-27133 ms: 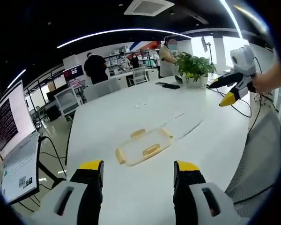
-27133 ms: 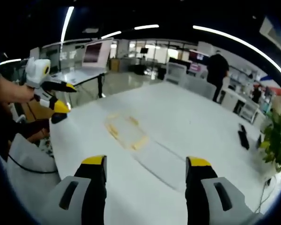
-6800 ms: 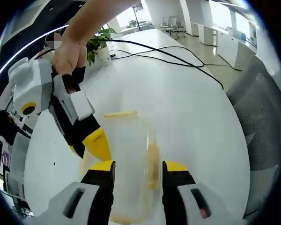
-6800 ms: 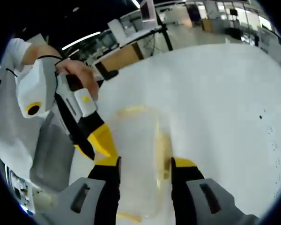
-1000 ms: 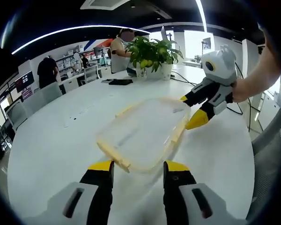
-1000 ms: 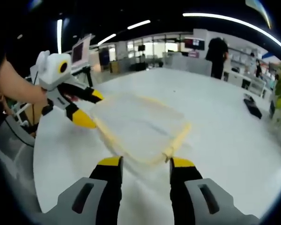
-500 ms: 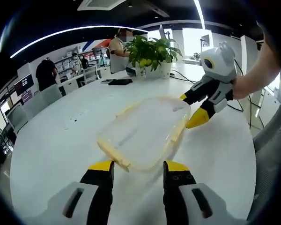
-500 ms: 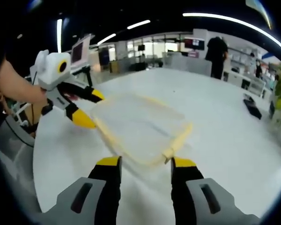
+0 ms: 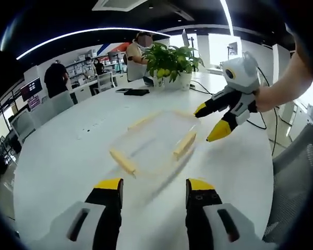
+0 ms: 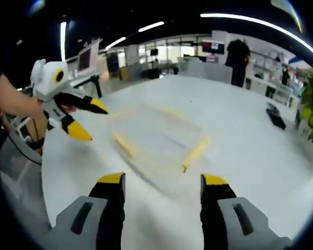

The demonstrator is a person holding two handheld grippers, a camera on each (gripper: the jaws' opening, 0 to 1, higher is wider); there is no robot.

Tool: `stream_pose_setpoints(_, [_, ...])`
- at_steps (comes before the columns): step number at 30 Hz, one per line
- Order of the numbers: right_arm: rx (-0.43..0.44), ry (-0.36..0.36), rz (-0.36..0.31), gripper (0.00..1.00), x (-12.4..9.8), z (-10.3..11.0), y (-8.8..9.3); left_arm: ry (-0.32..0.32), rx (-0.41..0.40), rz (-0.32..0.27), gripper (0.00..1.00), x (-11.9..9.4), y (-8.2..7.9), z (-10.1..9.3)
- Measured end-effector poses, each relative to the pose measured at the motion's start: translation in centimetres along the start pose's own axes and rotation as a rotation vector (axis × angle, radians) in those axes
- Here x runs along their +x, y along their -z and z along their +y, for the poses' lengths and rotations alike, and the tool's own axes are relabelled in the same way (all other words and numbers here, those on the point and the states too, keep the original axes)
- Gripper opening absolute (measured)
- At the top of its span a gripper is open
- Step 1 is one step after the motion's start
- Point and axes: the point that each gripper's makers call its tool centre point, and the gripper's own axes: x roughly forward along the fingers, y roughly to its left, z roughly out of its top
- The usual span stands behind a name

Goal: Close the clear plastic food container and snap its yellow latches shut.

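The clear plastic food container lies flat on the white table, blurred, with yellow latches along its sides; whether they are snapped I cannot tell. My left gripper hangs open just short of its near edge, touching nothing. A hand holds my right gripper open beside the container's right end. In the right gripper view the container sits ahead of my open right gripper, and the left gripper stands open at its left.
A potted plant and a black flat item stand at the table's far side, with cables near them. A grey chair is at the right edge. People, chairs and desks fill the room behind.
Both grippers have drawn back from the container and their jaws stand wider. The container, raised and tilted between them before, now lies low on the table.
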Motion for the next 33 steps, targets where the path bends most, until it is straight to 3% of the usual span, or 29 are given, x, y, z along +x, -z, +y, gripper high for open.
stream_pose_setpoints(10, [0.003, 0.001, 0.017, 0.61, -3.9, 2.6, 1.1, -0.021, -0.058, 0.021, 0.47, -4.8, 1.4, -3.5])
stream_pose_setpoints(19, [-0.006, 0.016, 0.027, 0.66, -8.1, 4.9, 2.3, -0.078, -0.114, -0.009, 0.47, -8.6, 0.9, -5.8])
stream_pose_setpoints(24, [-0.015, 0.029, 0.041, 0.67, -10.2, 5.3, 2.9, -0.091, -0.135, -0.009, 0.47, -10.1, 1.0, -7.0])
stream_pose_setpoints(29, [-0.020, 0.047, 0.053, 0.68, -11.8, 5.4, 3.6, -0.087, -0.125, 0.039, 0.47, -11.0, 1.9, -8.3])
stream_pose_setpoints(33, [-0.014, 0.056, 0.054, 0.69, -12.6, 5.5, 3.9, -0.094, -0.131, 0.037, 0.47, -11.8, 1.6, -8.7])
